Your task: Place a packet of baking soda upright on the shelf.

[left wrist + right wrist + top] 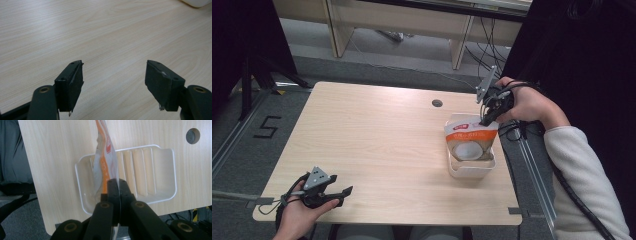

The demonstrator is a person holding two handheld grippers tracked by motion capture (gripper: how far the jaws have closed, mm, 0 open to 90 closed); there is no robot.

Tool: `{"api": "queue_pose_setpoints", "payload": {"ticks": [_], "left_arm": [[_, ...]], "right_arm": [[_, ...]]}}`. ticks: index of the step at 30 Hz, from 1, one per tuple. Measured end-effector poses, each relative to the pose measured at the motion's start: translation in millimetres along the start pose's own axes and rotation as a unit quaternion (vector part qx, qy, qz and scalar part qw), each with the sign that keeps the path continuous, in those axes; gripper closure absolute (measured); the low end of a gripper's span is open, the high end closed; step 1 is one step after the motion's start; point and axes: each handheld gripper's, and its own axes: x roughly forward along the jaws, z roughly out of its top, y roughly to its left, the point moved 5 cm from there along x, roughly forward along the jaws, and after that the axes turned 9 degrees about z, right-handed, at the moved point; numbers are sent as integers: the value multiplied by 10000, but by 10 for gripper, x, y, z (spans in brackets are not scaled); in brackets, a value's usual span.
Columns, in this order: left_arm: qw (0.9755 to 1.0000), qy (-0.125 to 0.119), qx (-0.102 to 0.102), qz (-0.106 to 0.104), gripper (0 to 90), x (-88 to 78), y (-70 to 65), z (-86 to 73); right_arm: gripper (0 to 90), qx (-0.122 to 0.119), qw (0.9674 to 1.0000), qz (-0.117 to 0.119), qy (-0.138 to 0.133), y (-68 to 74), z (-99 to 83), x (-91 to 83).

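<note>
An orange and white pouch [471, 137] stands upright in a white slotted tray [472, 172] at the table's right side. My right gripper [486, 120] comes down from above and is shut on the pouch's top edge. In the right gripper view the jaws [119, 182] pinch the thin pouch [103, 157], which hangs into the left end of the tray [160, 170], between its dividers. My left gripper [346, 194] rests near the table's front left corner, far from the tray. Its jaws [113, 80] stand open over bare wood with nothing between them.
The light wooden table [377, 140] has a round cable hole [437, 103] just behind the tray. Cables hang off the table's right edge near the person's sleeve [582, 180]. Desk legs and a tripod stand on the floor beyond the table.
</note>
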Motion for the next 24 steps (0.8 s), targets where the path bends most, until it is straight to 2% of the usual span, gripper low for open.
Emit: {"api": "queue_pose_setpoints", "payload": {"ticks": [8,9,10,11,12,13,14,17,18,19,20,21,23,24], "left_arm": [[10000,5,-4,-22,300,2,0,-1],[10000,0,-6,-10,301,2,-1,-1],[10000,-1,-7,1,300,0,-1,0],[10000,-9,-15,2,300,0,-2,1],[10000,-9,-14,-1,300,0,-2,0],[10000,-4,-7,-1,300,-1,-1,0],[10000,-8,-24,-13,301,1,-4,-1],[10000,0,-5,-3,301,0,-1,0],[10000,-1,-6,-3,301,0,-1,0],[10000,-2,-7,-15,300,1,-1,0],[10000,2,0,-19,301,1,-1,0],[10000,10,13,-18,301,0,1,-1],[10000,9,11,-17,300,0,0,0],[10000,-1,3,-10,301,0,0,0]], "right_arm": [[900,-158,9998,-94,79,-7,-16,31],[900,-9,10000,-60,72,15,-22,39],[900,-145,9999,-51,61,0,-16,47],[900,-164,9998,-58,63,-5,-17,53],[900,-68,9999,-90,91,4,-26,54],[900,-204,9997,-62,77,-18,-24,71],[900,-104,9999,-53,90,-9,-33,75],[900,-146,9998,-56,101,-26,-39,100],[900,-36,9999,-71,124,-18,-48,104],[900,-199,9998,-16,97,-33,-42,119],[900,-194,9997,-56,109,-43,-46,126],[900,-111,9999,-35,117,-34,-53,129],[900,-133,9999,-29,106,-39,-56,133],[900,-36,9999,-51,122,-30,-66,130]]}}
